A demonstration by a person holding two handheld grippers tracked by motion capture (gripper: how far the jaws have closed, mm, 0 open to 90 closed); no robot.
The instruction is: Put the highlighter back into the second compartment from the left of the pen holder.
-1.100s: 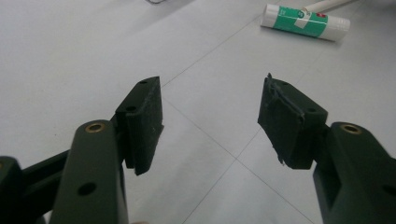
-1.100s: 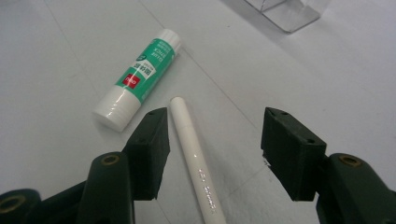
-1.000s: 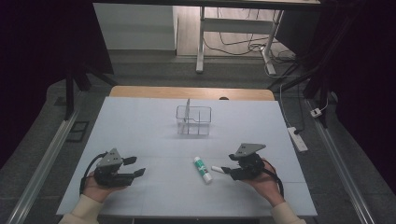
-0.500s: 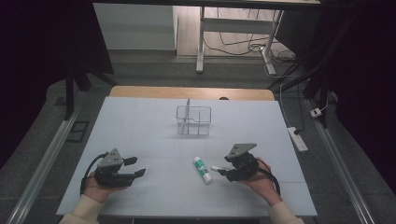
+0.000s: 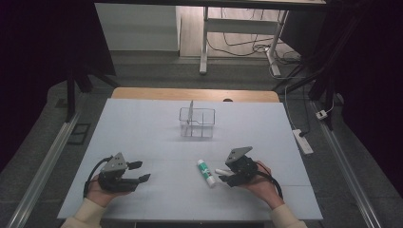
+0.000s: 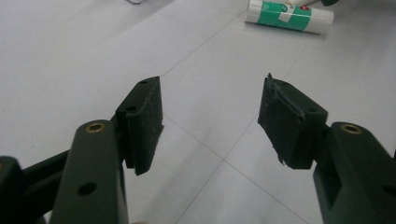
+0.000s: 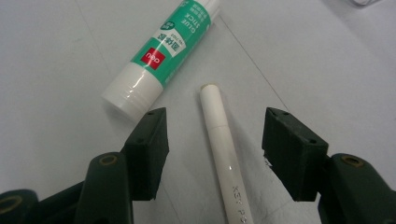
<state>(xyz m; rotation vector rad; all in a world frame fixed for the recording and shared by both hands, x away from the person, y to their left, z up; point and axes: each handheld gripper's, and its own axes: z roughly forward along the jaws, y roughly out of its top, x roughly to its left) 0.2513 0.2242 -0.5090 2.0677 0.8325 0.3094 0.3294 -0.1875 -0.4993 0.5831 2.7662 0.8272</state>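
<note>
Right tongs (image 7: 212, 154): we record them released, straddling a white pen (image 7: 223, 149) without touching; its long axis runs along the jaws, its far end by the glue stick (image 7: 163, 56). Left tongs (image 6: 210, 126): released, bare bench (image 5: 142, 123) between. Wire basket (image 5: 196, 122): contents unclear.

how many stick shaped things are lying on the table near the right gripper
2. A green and white glue stick lies left of the right gripper. A slim white pen-like stick lies between its open jaws, untouched by the pads. More could be hidden under the hand.
</note>
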